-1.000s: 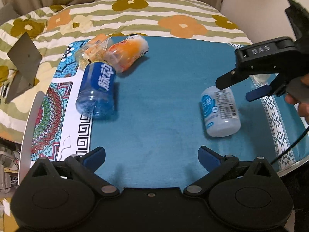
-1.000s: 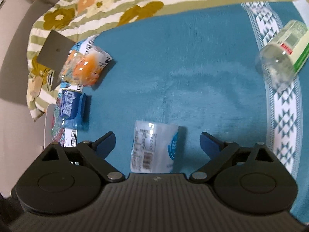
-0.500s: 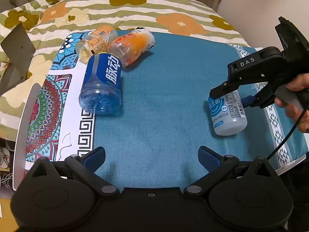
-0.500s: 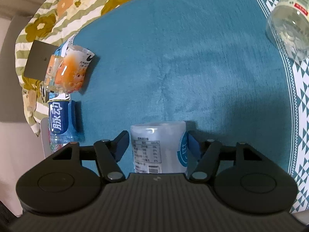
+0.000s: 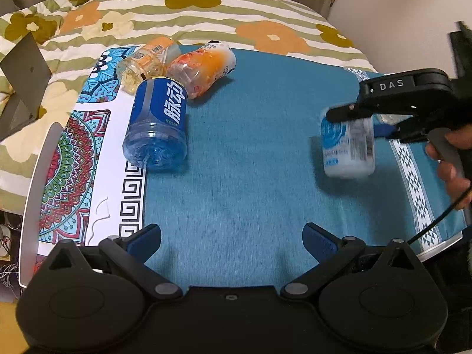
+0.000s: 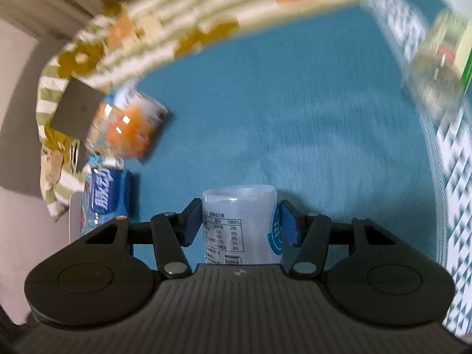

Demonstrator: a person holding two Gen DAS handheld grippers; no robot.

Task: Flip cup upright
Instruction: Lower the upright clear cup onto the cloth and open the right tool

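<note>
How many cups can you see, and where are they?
5: white cup in the right gripper; blue cup, orange cup and yellowish cup clustered far left; green-labelled cup far right. None seem hidden.

Black right gripper (image 5: 361,124) — blue pads (image 5: 382,131), white "DAS" lettering.

A teal cloth (image 5: 250,153) is spread over the surface, with a white geometric band (image 5: 413,177) seen at 3 o'clock in the left wrist view. A patterned mat (image 5: 73,159) with a mandala design is laid at 9 o'clock. On the boundary of the mat and the cloth a blue bottle (image 5: 157,124) is laid on its side. Just beyond it, at 11 o'clock, an orange bottle (image 5: 200,67) and a clear yellow-labelled bottle (image 5: 147,59) are laid side by side, touching. A floral striped blanket (image 5: 206,11) is seen at 12 o'clock. In the right wrist view a blurred green-labelled bottle (image 6: 436,70) is seen at 2 o'clock.
</note>
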